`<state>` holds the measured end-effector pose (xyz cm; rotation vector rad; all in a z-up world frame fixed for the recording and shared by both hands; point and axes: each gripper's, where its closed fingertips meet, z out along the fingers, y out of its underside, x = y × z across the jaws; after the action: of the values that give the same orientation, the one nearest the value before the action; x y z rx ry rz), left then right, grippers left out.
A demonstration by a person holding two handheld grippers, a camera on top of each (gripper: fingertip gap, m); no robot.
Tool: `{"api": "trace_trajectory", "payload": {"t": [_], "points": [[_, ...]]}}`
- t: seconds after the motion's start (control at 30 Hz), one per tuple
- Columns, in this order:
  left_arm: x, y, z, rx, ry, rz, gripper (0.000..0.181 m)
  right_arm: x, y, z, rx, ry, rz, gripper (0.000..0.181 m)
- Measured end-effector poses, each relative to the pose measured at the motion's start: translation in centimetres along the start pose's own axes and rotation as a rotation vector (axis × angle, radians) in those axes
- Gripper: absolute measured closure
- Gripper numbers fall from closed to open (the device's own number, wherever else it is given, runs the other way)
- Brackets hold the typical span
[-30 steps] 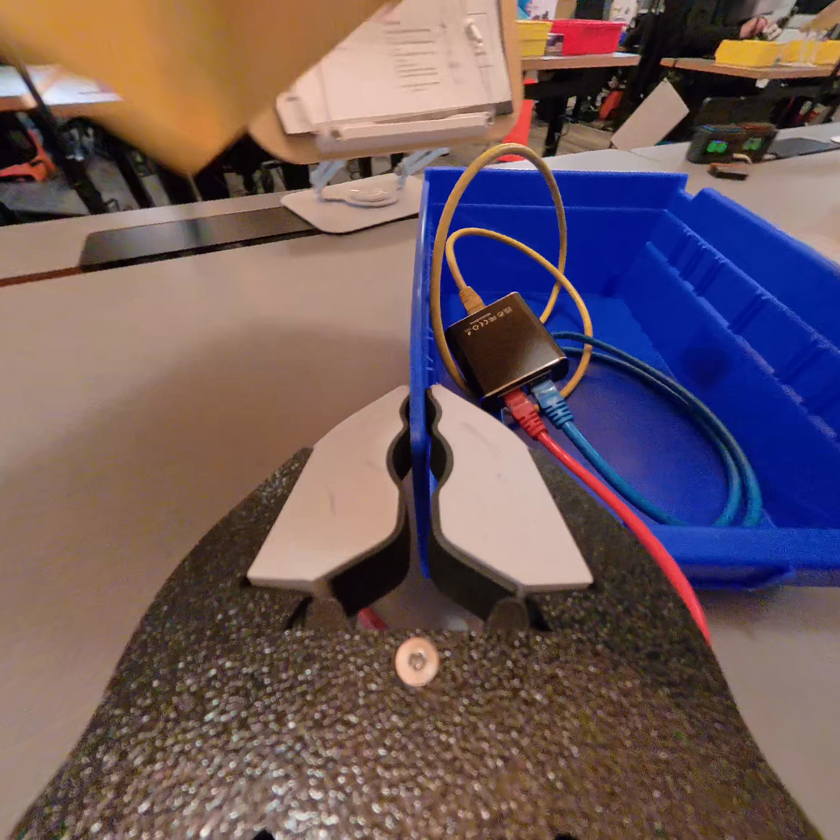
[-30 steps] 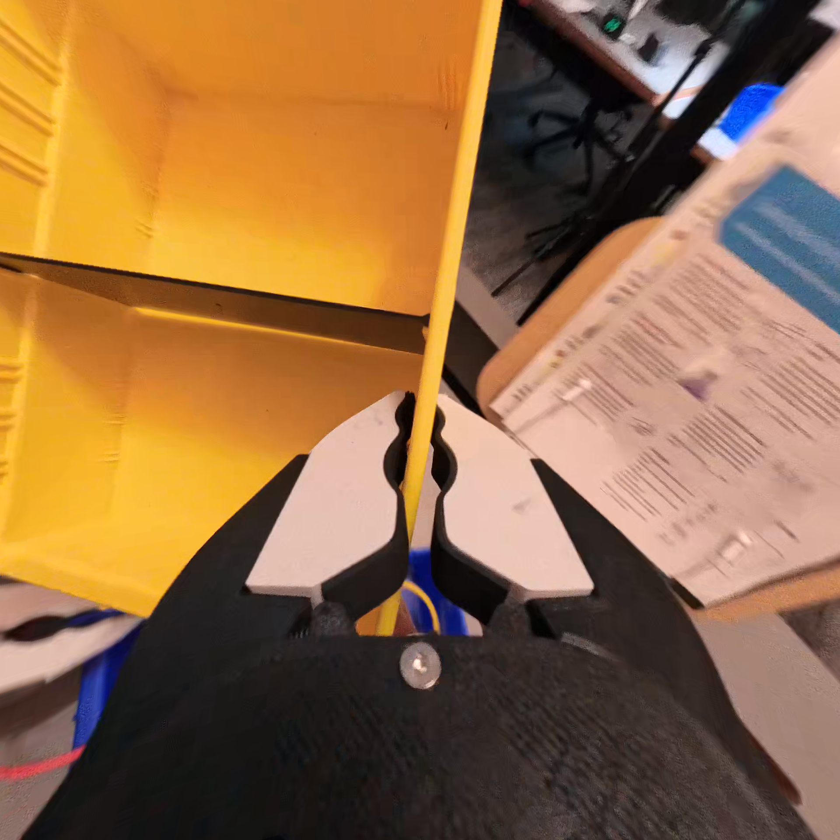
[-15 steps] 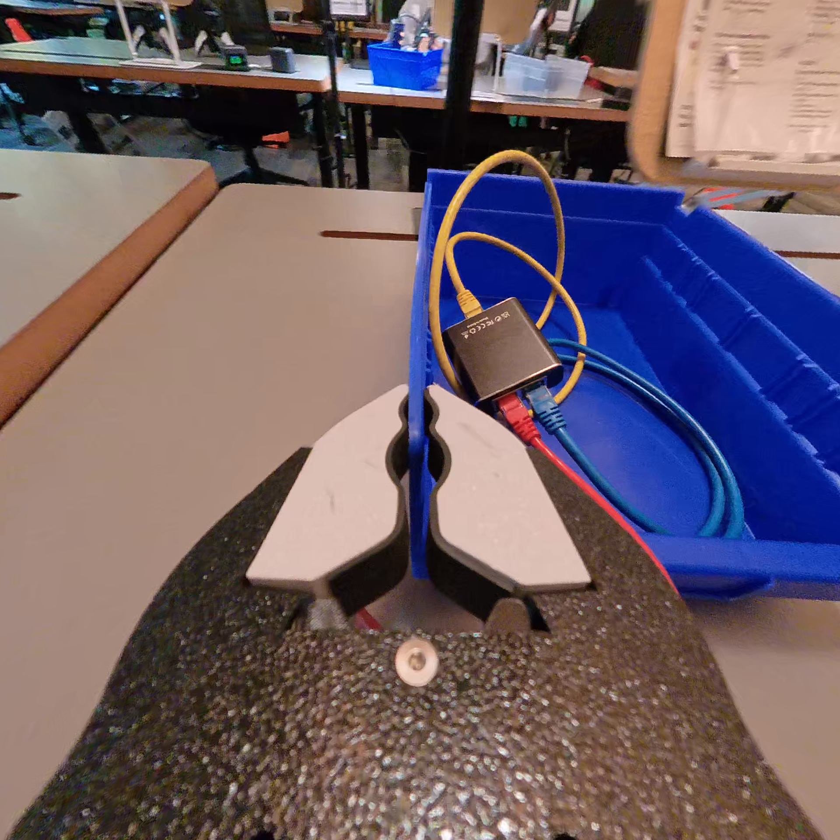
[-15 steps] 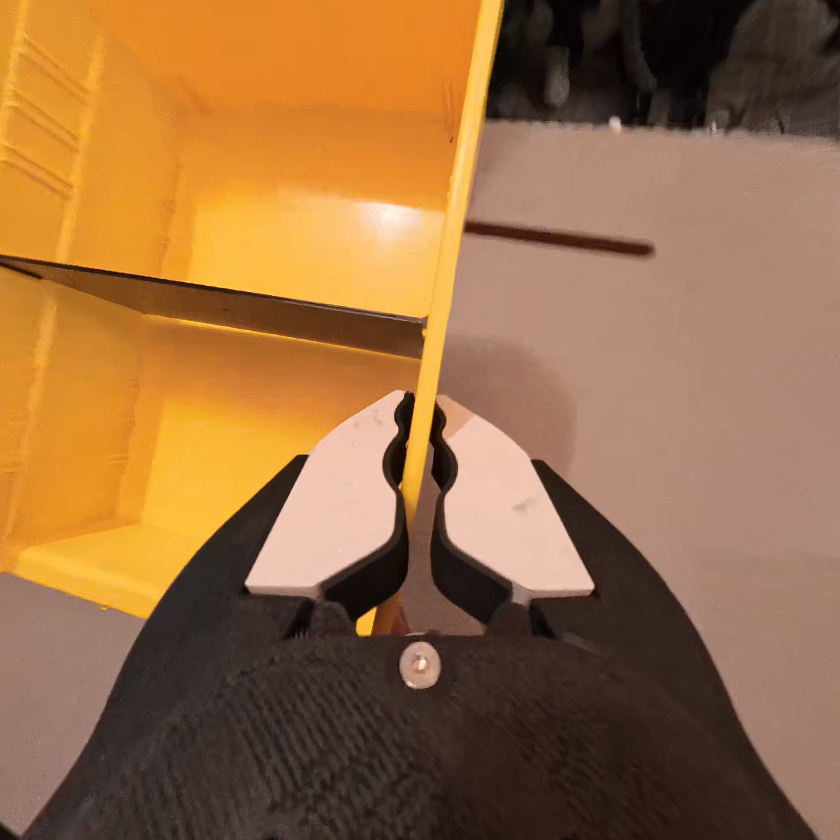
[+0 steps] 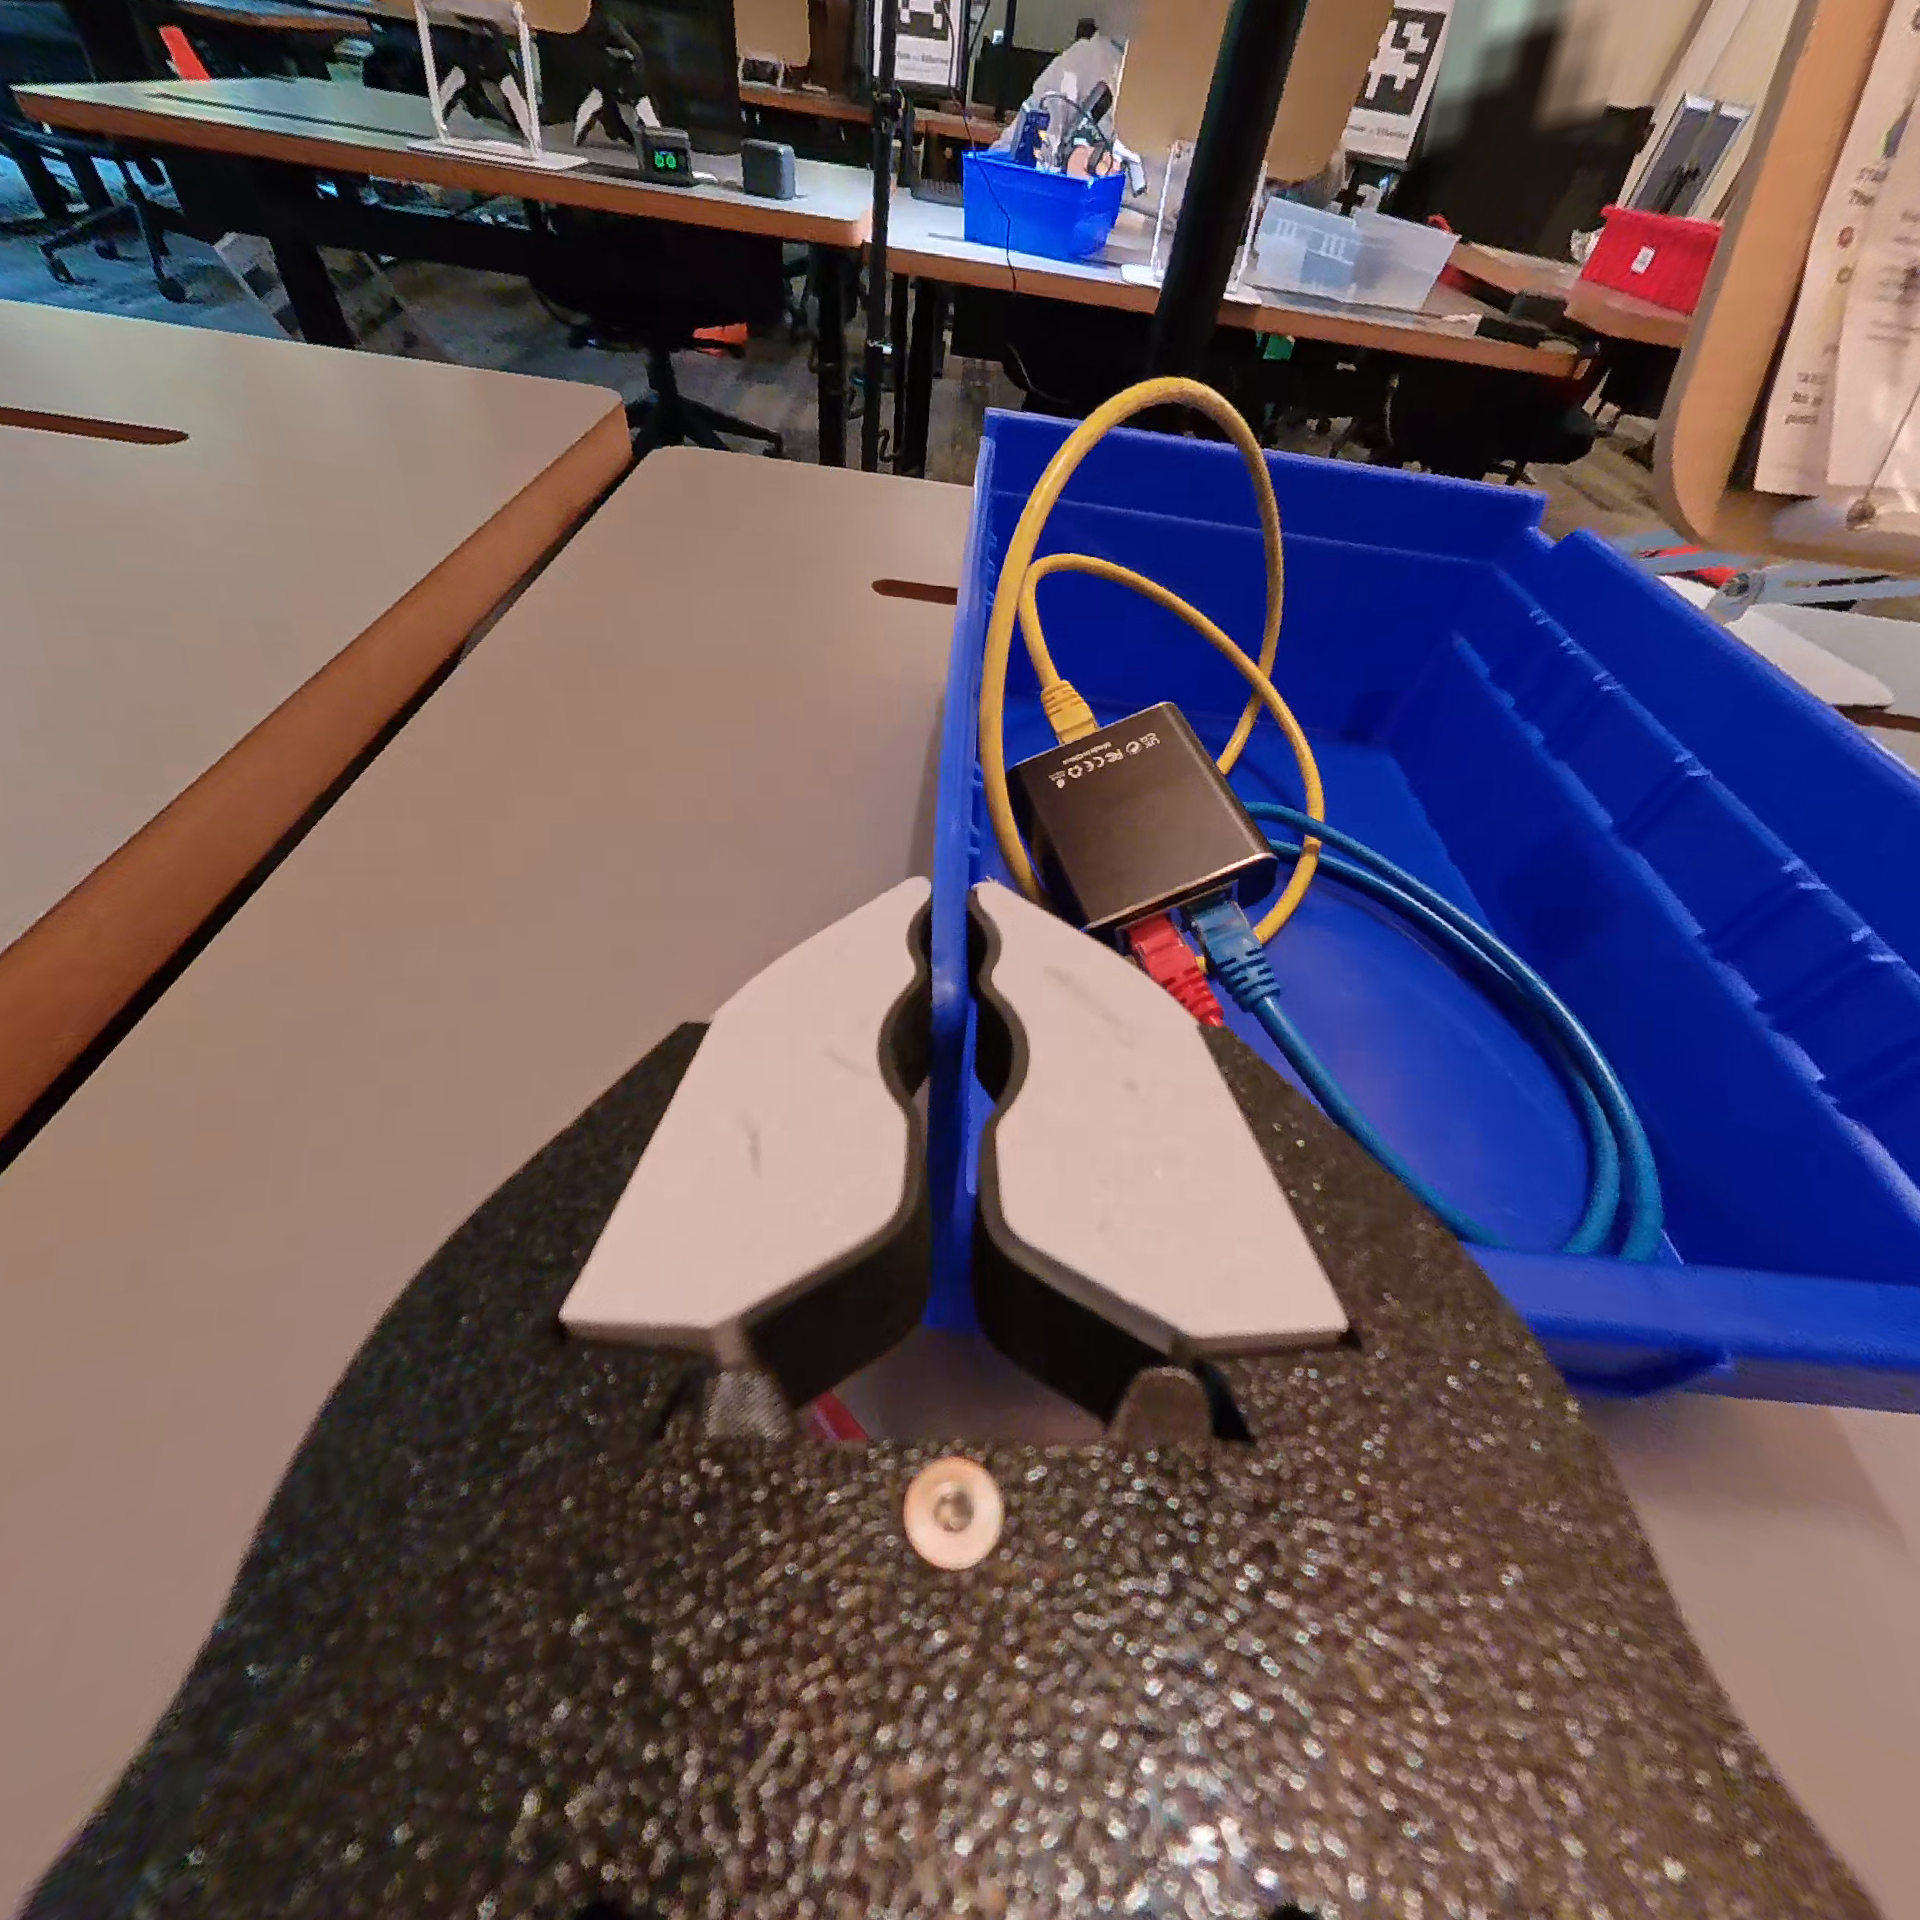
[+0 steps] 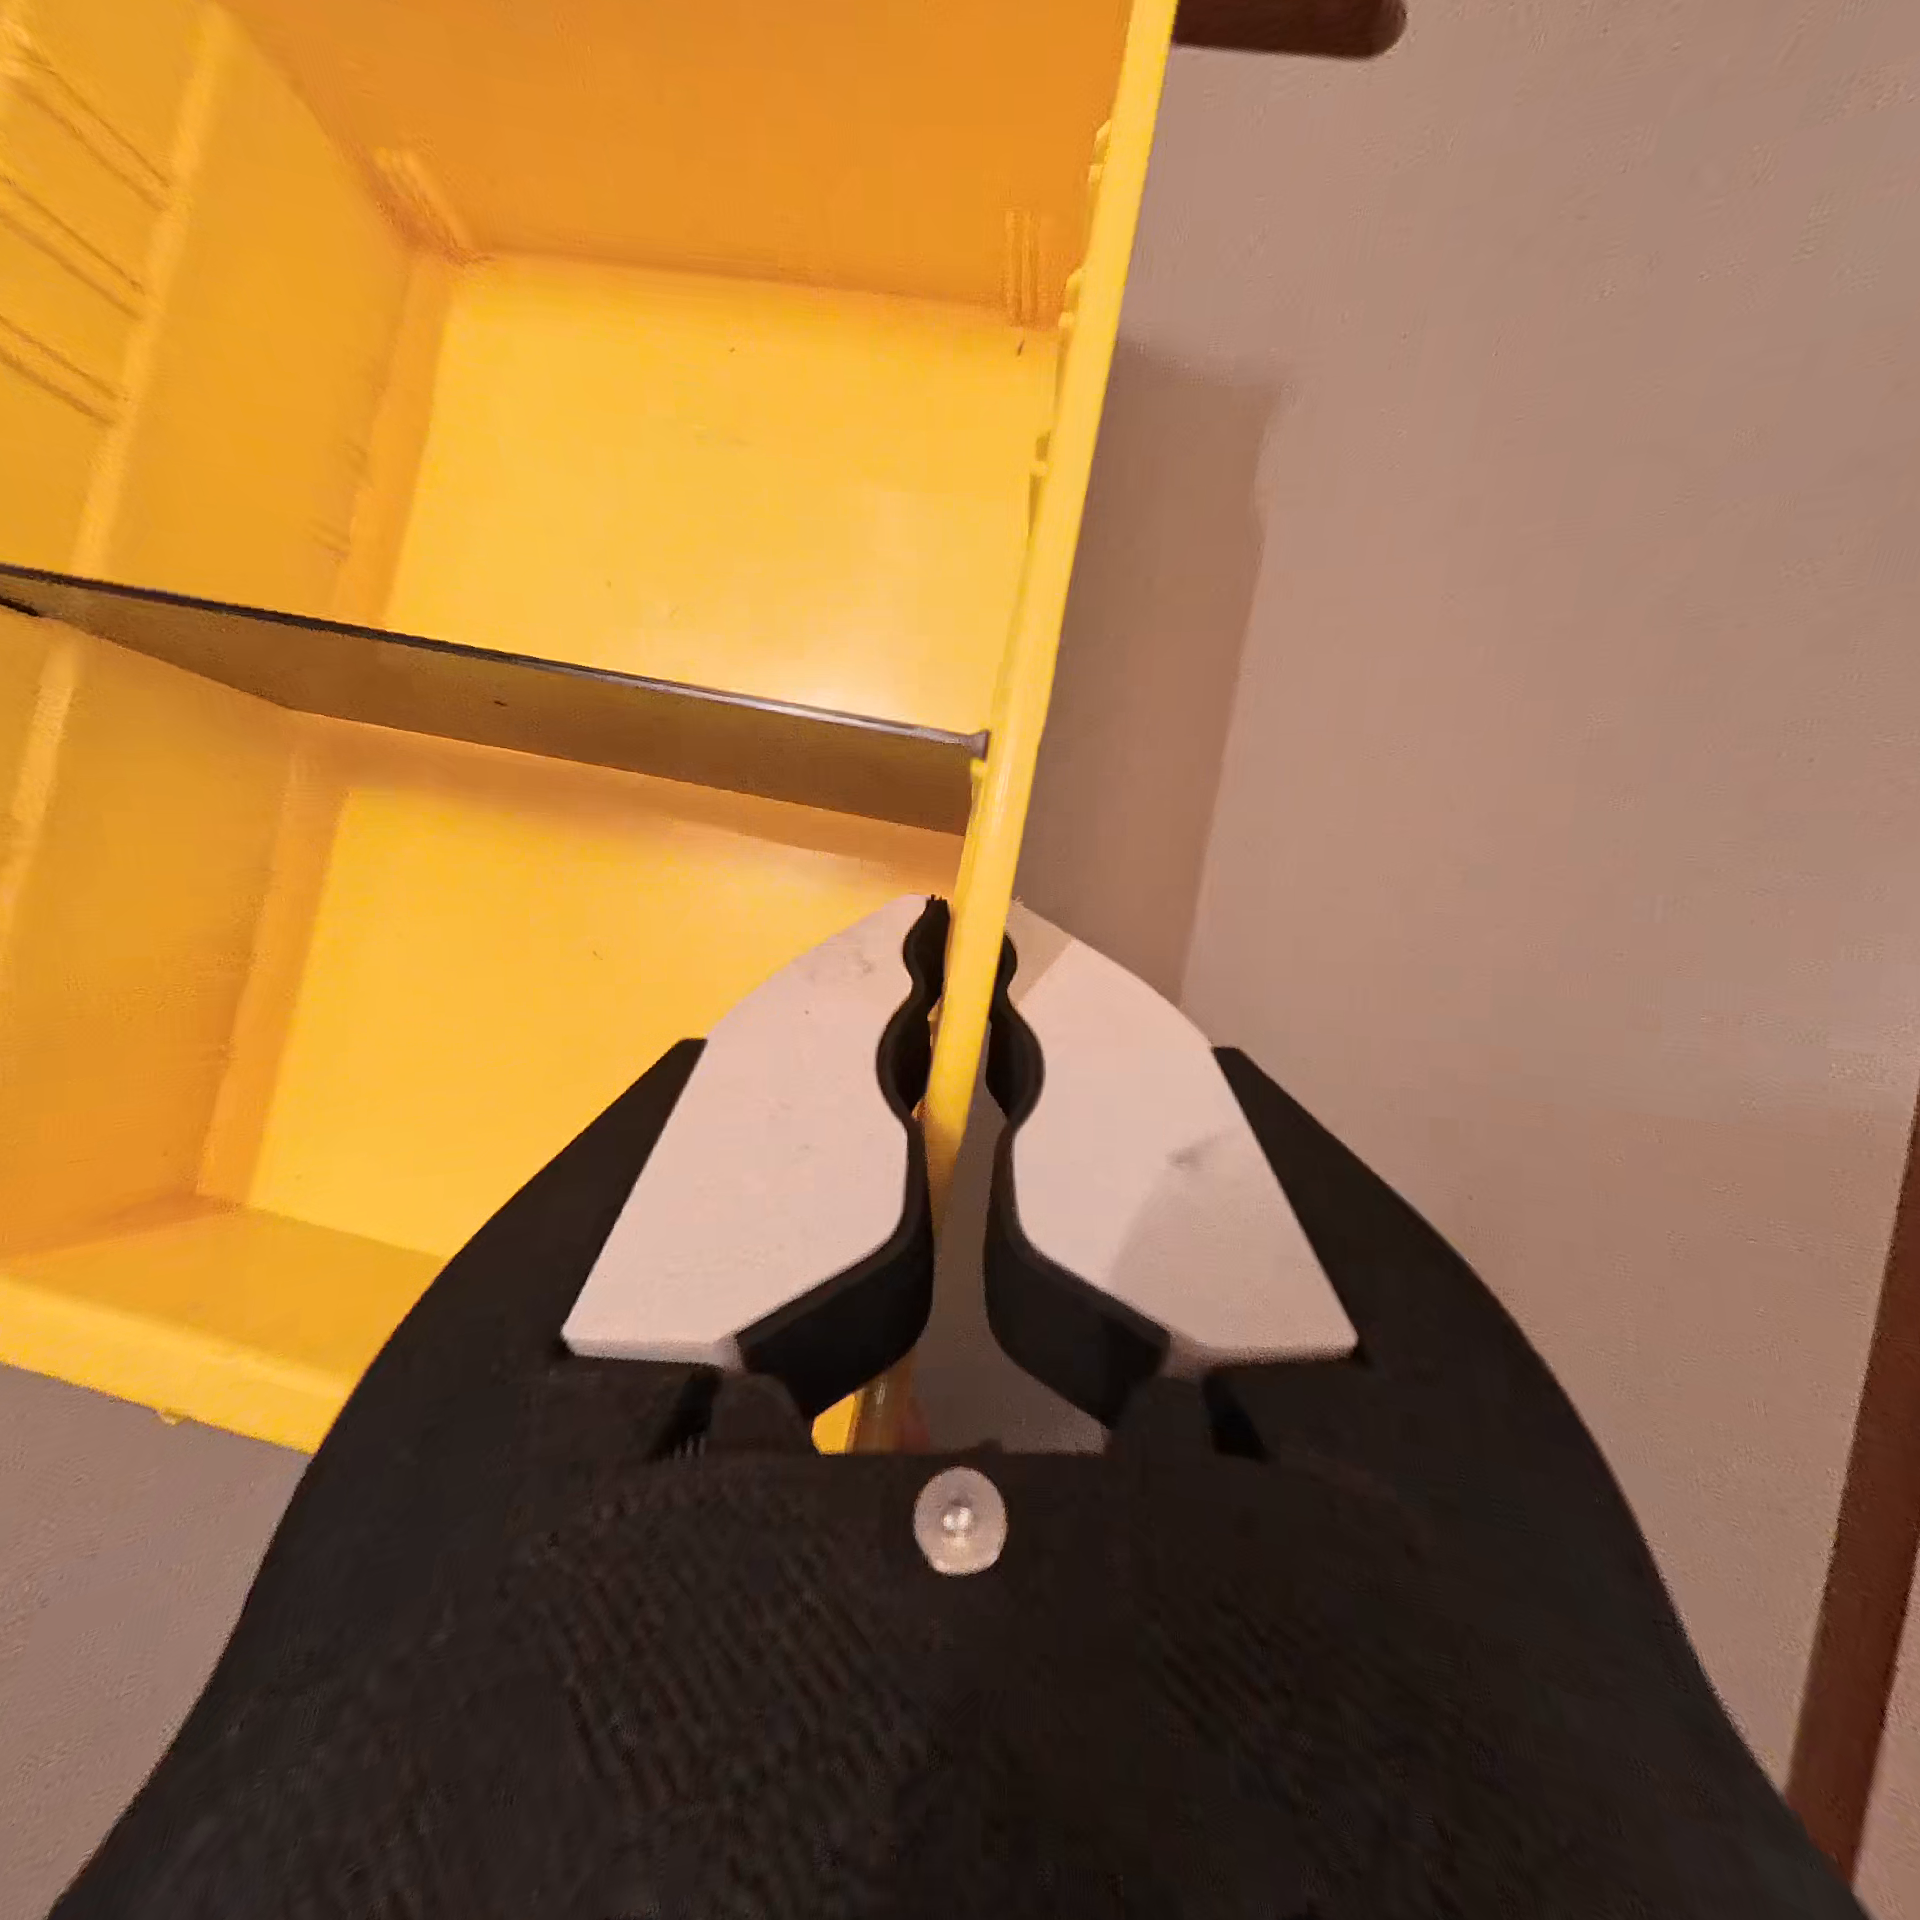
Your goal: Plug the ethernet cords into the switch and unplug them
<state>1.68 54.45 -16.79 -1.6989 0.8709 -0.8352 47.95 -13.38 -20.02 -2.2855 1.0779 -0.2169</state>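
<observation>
In the left wrist view, my left gripper (image 5: pixel 948 914) is shut on the left wall of a blue bin (image 5: pixel 1704 810). Inside the bin lies a small black switch (image 5: pixel 1138 816) with a yellow cord (image 5: pixel 1049 499) plugged in at its far end and a red cord (image 5: pixel 1169 956) and a blue cord (image 5: pixel 1507 1039) plugged in at its near end. In the right wrist view, my right gripper (image 6: pixel 971 914) is shut on the right wall of an empty yellow bin (image 6: pixel 644 520) with a dark divider (image 6: pixel 540 696) across it.
The bins are over a grey table (image 5: pixel 520 831). A second table (image 5: pixel 208 540) lies to the left across a gap. A clipboard stand (image 5: pixel 1787 312) is at the far right. Tables with bins and gear stand behind. A brown table edge (image 6: pixel 1860 1507) shows at the right.
Both views have swung round with the bins held. The yellow bin now shows over the grey table with its inside seen more from above. The blue bin's contents keep their places.
</observation>
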Motion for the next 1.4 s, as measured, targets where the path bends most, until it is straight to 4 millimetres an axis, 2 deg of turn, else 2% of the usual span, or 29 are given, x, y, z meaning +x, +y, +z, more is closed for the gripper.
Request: {"api": "trace_trajectory", "payload": {"t": [0.03, 0.13, 0.27, 0.3, 0.37, 0.43, 0.47, 0.53, 0.6, 0.63, 0.7, 0.8, 0.87, 0.9, 1.0, 1.1, 1.27, 1.4], "points": [[0.0, 0.0, 0.2, 0.001, -0.004, -0.001, 0.179, 0.2, -0.5, 0.3, -0.001, 0.003, -0.004, 0.176], [-0.1, -0.1, 0.5, -0.001, -0.021, 0.003, 0.179, 1.0, -2.1, 1.3, 0.04, 0.019, -0.049, 0.177], [-0.1, -0.2, 0.7, -0.012, -0.045, 0.019, 0.178, 1.3, -2.8, 1.4, 0.078, 0.064, -0.098, 0.173], [-0.1, -0.1, 0.7, -0.023, -0.047, 0.024, 0.178, 1.3, -3.0, 1.0, 0.107, 0.079, -0.118, 0.163], [-0.2, 0.3, 0.7, -0.081, -0.051, 0.029, 0.174, 2.4, -3.6, -0.9, 0.191, 0.198, -0.142, 0.135], [-0.8, 0.6, 0.4, -0.156, -0.097, 0.048, 0.134, 3.0, -4.4, -4.1, 0.307, 0.304, -0.163, 0.114], [-1.0, 0.5, 0.1, -0.188, -0.128, 0.066, 0.125, 2.7, -4.7, -5.8, 0.367, 0.328, -0.173, 0.108], [-1.3, -0.2, -0.9, -0.248, -0.184, 0.137, 0.116, 0.9, -4.7, -9.0, 0.469, 0.314, -0.196, 0.097], [-1.9, -1.7, -1.9, -0.28, -0.285, 0.234, 0.115, -1.7, -4.5, -11.6, 0.564, 0.264, -0.228, 0.091], [-1.5, -2.5, -2.2, -0.28, -0.291, 0.252, 0.116, -2.9, -4.3, -12.6, 0.61, 0.255, -0.246, 0.089], [1.8, -3.5, -1.9, -0.295, -0.155, 0.208, 0.116, -5.6, -3.8, -13.8, 0.694, 0.212, -0.28, 0.088], [7.6, -2.6, -1.4, -0.443, 0.083, 0.072, 0.116, -10.3, -2.7, -13.1, 0.736, 0.061, -0.313, 0.087], [10.0, -2.0, -0.5, -0.526, 0.169, -0.03, 0.116, -12.9, -2.3, -11.9, 0.744, -0.021, -0.34, 0.088], [10.3, -1.7, 0.2, -0.551, 0.171, -0.058, 0.116, -13.8, -2.3, -11.4, 0.725, -0.039, -0.366, 0.088], [7.8, -0.8, 2.7, -0.604, 0.006, -0.116, 0.112, -15.7, -2.3, -10.8, 0.678, -0.036, -0.403, 0.086], [7.4, 0.9, 4.3, -0.684, -0.021, -0.179, 0.107, -17.8, -1.6, -11.0, 0.683, -0.085, -0.5, 0.087], [5.8, 2.3, 6.7, -0.717, -0.095, -0.203, 0.106, -18.5, -0.7, -12.0, 0.691, -0.123, -0.515, 0.09], [5.4, 3.4, 7.5, -0.762, -0.107, -0.219, 0.107, -19.9, -0.6, -12.8, 0.719, -0.179, -0.53, 0.093]]}}
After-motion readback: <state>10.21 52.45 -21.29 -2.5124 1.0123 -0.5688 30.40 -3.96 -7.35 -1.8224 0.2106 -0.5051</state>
